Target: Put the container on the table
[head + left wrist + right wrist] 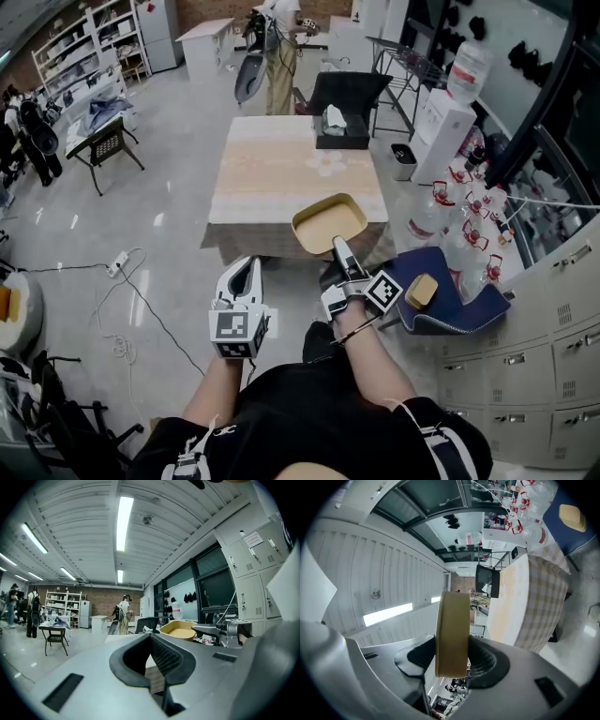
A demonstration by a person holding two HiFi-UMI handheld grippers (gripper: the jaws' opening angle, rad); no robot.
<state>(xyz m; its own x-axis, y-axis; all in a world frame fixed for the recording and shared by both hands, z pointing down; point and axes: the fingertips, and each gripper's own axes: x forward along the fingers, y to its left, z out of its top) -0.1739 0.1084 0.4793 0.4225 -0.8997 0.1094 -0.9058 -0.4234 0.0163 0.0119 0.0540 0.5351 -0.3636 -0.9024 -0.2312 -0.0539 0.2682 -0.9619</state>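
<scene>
— What is being shown, largest thing first?

— A rectangular table (pixel 281 169) is being covered by a pale checked cloth, which is being draped over its edges.

— And the container?

— A shallow, smooth, mustard-yellow container (pixel 328 223) with rounded corners and a raised rim is being held over the table's near right corner. Whether the cloth is being touched cannot be told.

— How is it being gripped?

— Its near wall is being pinched between the ribbed black pads of the right gripper (pixel 338 244). The grey left gripper (pixel 247 266) is being held off the table's near left, its jaws being pressed together on nothing.
</scene>
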